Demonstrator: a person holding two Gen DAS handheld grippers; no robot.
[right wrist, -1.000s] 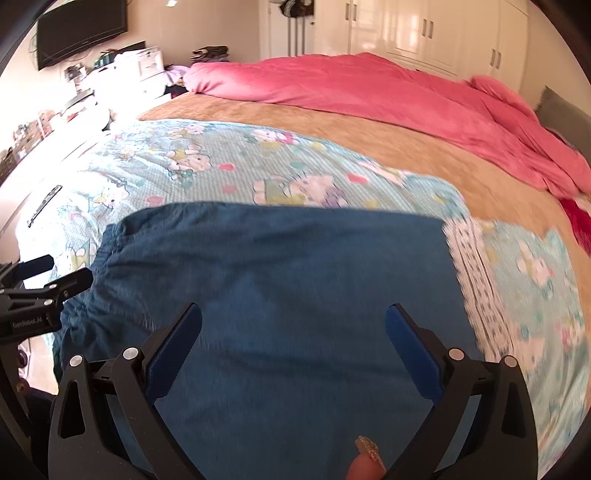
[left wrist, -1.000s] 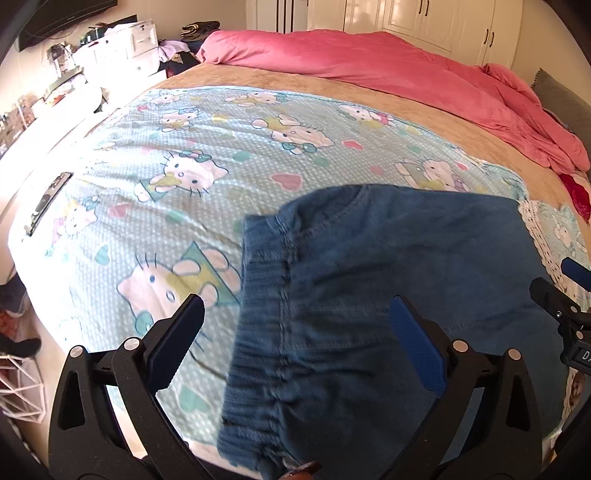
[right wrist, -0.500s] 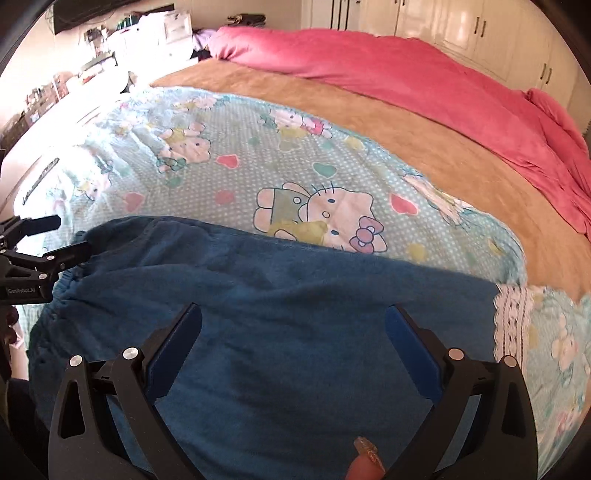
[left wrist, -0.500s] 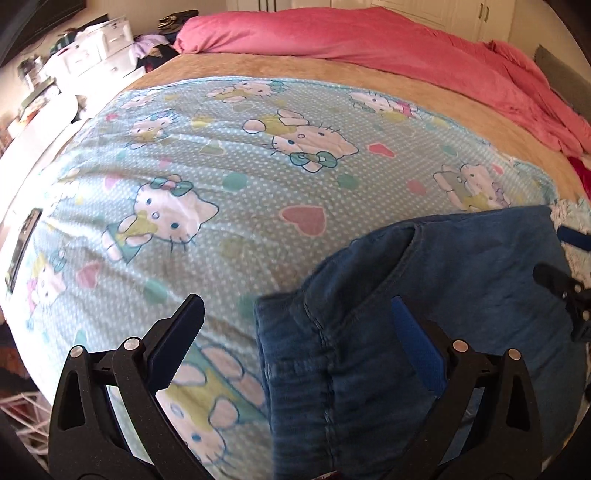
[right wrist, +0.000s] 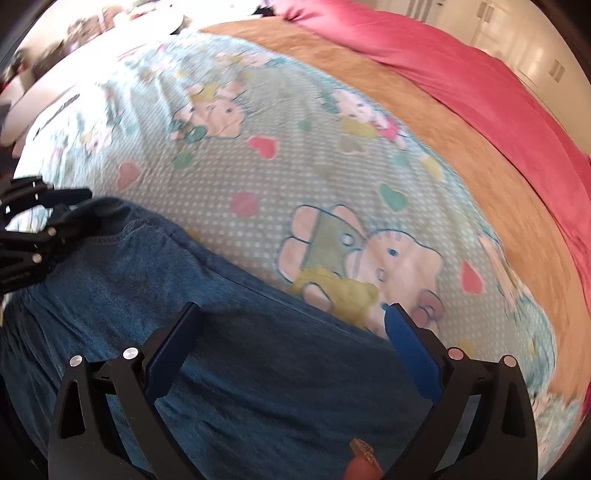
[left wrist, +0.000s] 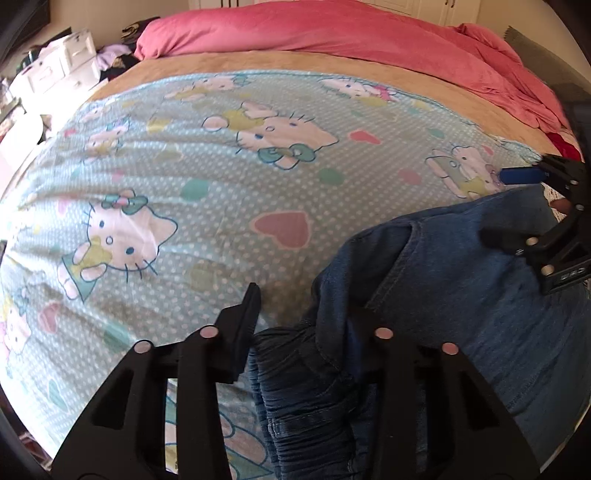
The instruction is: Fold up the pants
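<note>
Blue denim pants [left wrist: 461, 295] lie on the cartoon-cat bedspread [left wrist: 221, 177], elastic waistband at the left. My left gripper [left wrist: 306, 321] is closing its jaws on the waistband corner, and bunched denim fills the gap between its pads. In the right wrist view the left gripper [right wrist: 59, 214] sits at the far left, with the pants' corner [right wrist: 107, 214] raised between its fingers. My right gripper [right wrist: 291, 332] stands open just above the far edge of the pants [right wrist: 221, 350], nothing between its pads. From the left wrist view the right gripper [left wrist: 517, 206] shows at the right edge.
A pink duvet [left wrist: 369, 33] is heaped along the far side of the bed, over a tan blanket [left wrist: 258, 61]. White drawers [left wrist: 62, 62] and clutter stand beyond the bed's left side. A fingertip [right wrist: 364, 465] shows at the bottom of the right wrist view.
My left gripper's jaws went from wide open to narrow, pinching the waistband corner. Both grippers dropped closer to the bed; the right one rolled and slid toward the pants' far edge.
</note>
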